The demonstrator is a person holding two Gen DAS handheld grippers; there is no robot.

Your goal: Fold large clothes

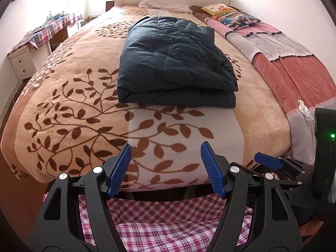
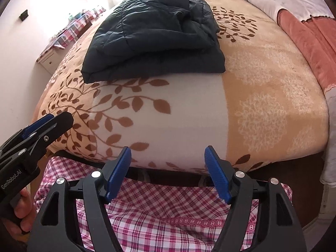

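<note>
Puffy dark quilted jacket (image 1: 176, 63) sits folded mid-bed (image 1: 262, 109); both tongs spread, empty, off the bed's foot edge.
Looks soft, light, slippery, springy: pinch the doubled near edge, left tongs (image 1: 166, 170) and right tongs (image 2: 168, 173) at either corner.

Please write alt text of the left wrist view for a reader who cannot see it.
A dark blue padded garment lies folded on a bed's leaf-patterned blanket. The left gripper hangs before the bed's edge, jaws open and empty; the right gripper shows at the right.
</note>
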